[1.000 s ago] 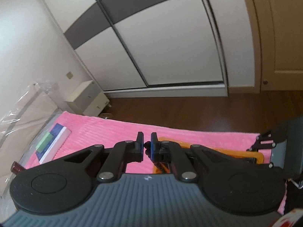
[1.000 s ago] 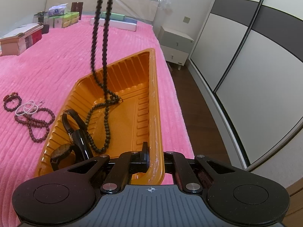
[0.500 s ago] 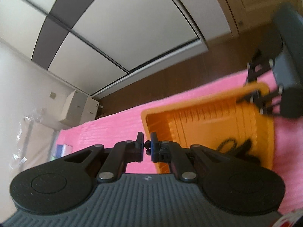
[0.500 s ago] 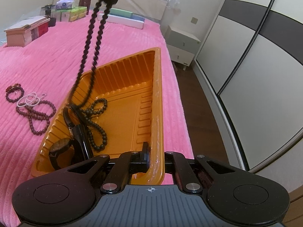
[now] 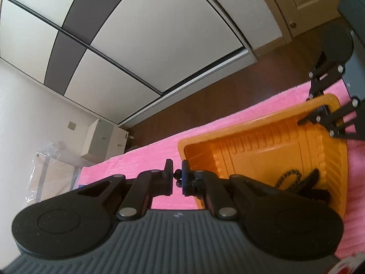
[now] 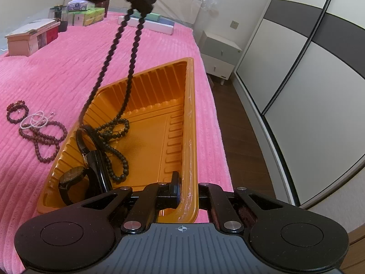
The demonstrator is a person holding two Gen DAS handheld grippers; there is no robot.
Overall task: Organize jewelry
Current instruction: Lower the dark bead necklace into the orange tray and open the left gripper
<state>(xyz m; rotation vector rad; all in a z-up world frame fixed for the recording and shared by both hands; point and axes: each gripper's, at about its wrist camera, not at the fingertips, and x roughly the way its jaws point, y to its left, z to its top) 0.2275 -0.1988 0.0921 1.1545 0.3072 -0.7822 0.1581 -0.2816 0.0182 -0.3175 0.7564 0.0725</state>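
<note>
An orange plastic tray lies on the pink bedspread. My right gripper is shut on the tray's near rim. My left gripper hangs above the tray, shut on a long dark bead necklace. The necklace's lower end lies coiled on the tray floor beside a black wristwatch. In the left wrist view two beads show between the fingertips of the left gripper, with the tray to the right and the right gripper on its far corner.
On the bedspread left of the tray lie a reddish-brown bead necklace, a white pearl bracelet and a dark red bracelet. Boxes stand at the bed's far end. A nightstand and a sliding wardrobe stand beyond the bed's right edge.
My left gripper has sunk towards the tray and rolled, and more of the dark necklace now lies coiled on the tray floor. The right gripper has kept still on the rim.
</note>
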